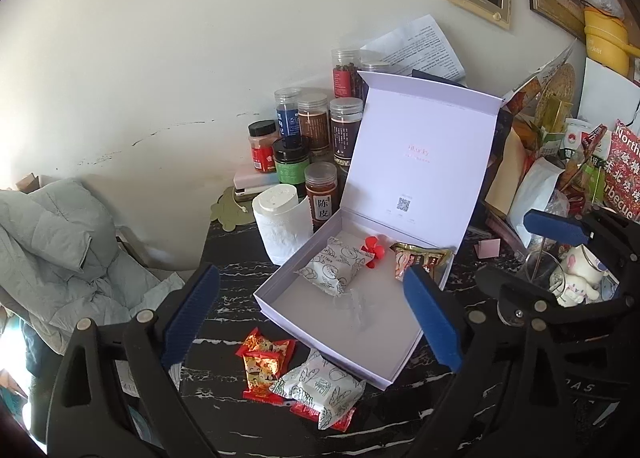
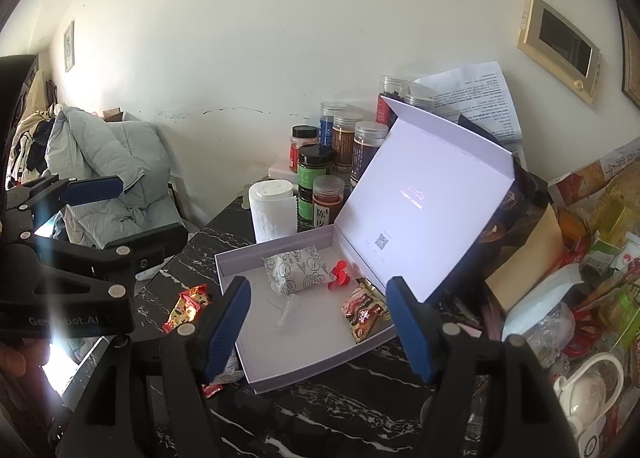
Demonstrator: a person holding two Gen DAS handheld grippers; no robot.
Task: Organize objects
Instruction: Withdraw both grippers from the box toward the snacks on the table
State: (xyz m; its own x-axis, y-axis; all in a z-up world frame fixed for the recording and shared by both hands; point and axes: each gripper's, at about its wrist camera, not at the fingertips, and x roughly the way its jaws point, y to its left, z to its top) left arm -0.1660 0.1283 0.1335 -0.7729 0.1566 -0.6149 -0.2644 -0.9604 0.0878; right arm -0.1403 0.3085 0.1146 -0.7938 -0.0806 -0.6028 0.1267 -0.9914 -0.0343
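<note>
Left wrist view: my left gripper hangs wide open and empty above the dark marble table. Red snack packets and a white patterned packet lie outside the open white box, which holds another white packet. My right gripper gapes empty too.

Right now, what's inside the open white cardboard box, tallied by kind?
White patterned snack packet: 1
Brown-red foil snack packet: 1
Small red plastic propeller-shaped piece: 1
Crumpled clear plastic scrap: 1
Total: 4
</note>
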